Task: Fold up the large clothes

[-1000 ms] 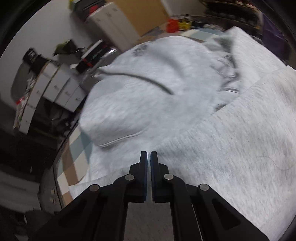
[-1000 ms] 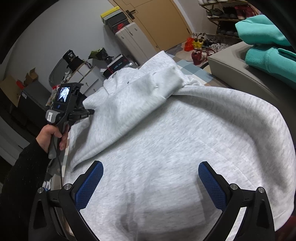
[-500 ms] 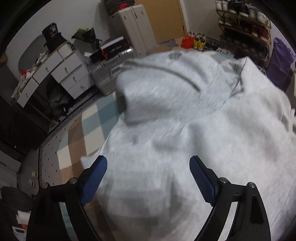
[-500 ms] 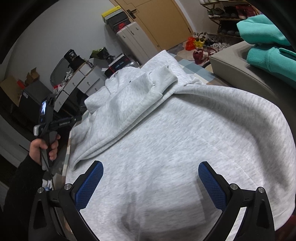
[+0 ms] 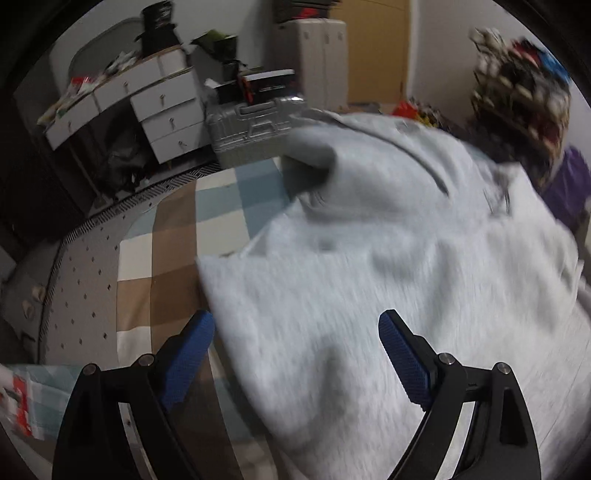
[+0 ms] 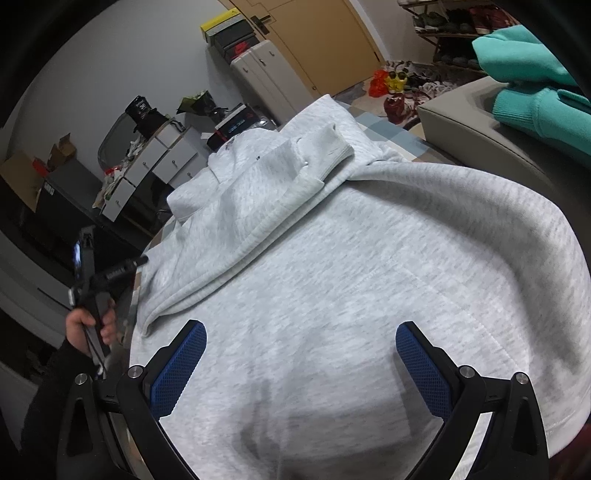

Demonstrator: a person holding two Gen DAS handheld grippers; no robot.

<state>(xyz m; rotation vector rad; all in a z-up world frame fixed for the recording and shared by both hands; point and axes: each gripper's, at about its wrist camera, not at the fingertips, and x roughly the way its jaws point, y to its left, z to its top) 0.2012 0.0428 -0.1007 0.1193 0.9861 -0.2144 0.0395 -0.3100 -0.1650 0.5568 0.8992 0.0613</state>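
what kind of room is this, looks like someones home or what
Most likely a lived-in home, perhaps a bedroom or entry room: a white chest of drawers piled with clutter, a rack of shoes by a wooden door, and a grey hoodie spread on a checked cover.

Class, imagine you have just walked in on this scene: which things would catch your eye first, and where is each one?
The big light grey hoodie dominates, spread over the checked blanket, with one sleeve folded across its upper part. Both tools hang open above it: the right tool over the lower body, the left tool at the hoodie's left edge. The bright teal garment on the grey cushion, upper right, stands out too.
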